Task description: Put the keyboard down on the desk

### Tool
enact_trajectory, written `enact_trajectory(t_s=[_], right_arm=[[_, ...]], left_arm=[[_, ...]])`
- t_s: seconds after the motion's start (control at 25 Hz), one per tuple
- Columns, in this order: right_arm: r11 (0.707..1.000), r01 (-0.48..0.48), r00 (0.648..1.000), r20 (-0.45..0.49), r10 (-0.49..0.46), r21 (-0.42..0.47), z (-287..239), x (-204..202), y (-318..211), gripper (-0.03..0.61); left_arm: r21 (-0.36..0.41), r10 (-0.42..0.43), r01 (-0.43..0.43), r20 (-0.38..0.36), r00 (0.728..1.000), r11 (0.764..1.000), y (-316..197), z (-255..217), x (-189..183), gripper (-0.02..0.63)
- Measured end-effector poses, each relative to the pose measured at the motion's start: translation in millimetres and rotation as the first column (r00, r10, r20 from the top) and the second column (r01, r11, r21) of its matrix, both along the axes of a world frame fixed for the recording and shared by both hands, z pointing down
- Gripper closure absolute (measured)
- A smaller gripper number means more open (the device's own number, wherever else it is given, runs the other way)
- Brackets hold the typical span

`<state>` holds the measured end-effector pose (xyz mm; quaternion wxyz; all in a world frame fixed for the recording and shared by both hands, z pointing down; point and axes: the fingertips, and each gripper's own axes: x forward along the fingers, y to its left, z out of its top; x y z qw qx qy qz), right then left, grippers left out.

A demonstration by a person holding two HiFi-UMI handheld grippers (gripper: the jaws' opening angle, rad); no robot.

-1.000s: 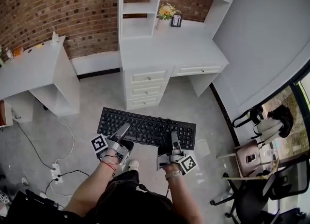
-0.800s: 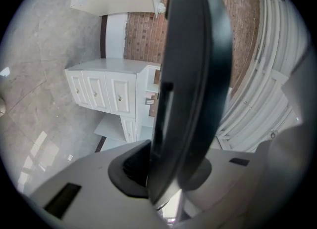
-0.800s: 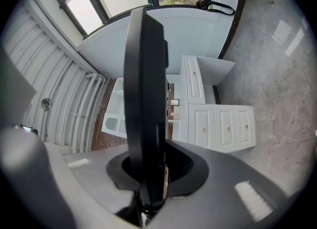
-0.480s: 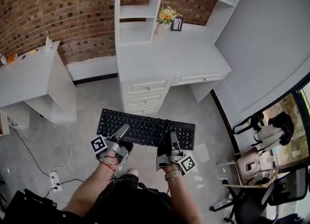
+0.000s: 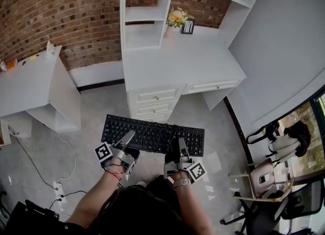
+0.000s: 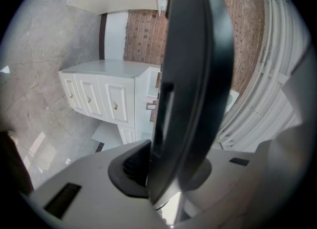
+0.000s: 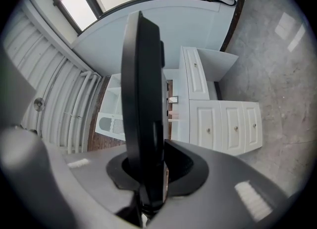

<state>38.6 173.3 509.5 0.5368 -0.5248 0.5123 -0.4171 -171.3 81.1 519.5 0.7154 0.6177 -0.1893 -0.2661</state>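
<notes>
Out over the grey floor (image 5: 91,107), my left gripper (image 5: 129,137) and right gripper (image 5: 182,145) each pinch the near edge of the flat black keyboard (image 5: 152,133), cable draped across its keys, just short of the white desk (image 5: 177,59), whose broad top lies open ahead

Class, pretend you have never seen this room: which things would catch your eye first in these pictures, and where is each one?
First comes the black keyboard, held level above the floor at bottom centre, its near edge clamped by the left gripper and the right gripper. Just beyond it stands the white desk, with a vase of flowers at the back. Behind that runs the brick wall.
</notes>
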Motion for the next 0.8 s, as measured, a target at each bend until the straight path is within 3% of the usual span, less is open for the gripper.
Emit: enact_trajectory(t_s=[0.8], right_arm=[[0.994,0.107,0.994,0.001,-0.107,-0.028,10,69,-122,0.506]], left_arm=[[-0.021,-0.086,0.086,0.006,0.996,0.996,-102,11,61,0.534]])
